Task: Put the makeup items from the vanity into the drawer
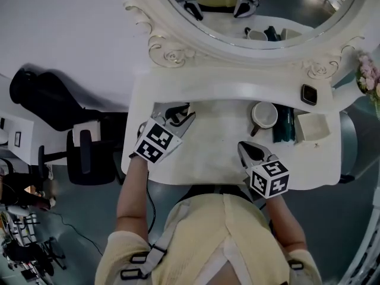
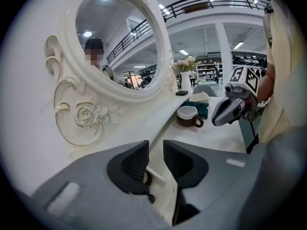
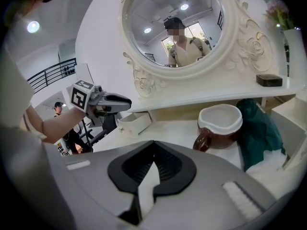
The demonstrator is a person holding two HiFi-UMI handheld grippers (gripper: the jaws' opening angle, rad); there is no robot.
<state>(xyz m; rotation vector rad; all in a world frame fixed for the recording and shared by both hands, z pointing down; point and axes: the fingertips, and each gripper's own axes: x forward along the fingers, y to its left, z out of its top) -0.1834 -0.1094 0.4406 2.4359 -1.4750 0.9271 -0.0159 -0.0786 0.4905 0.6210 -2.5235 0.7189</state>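
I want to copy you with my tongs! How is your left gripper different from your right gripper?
The left gripper has its jaws apart; the right gripper has them shut together. The left gripper hangs above the small white drawer; the right gripper sits nearer the brown mug. Both are grey and carry a marker cube.

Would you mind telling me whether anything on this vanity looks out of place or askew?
Only the small drawer at the left of the vanity stands out: it is pulled open. The brown mug stands upright, and nothing looks spilled.
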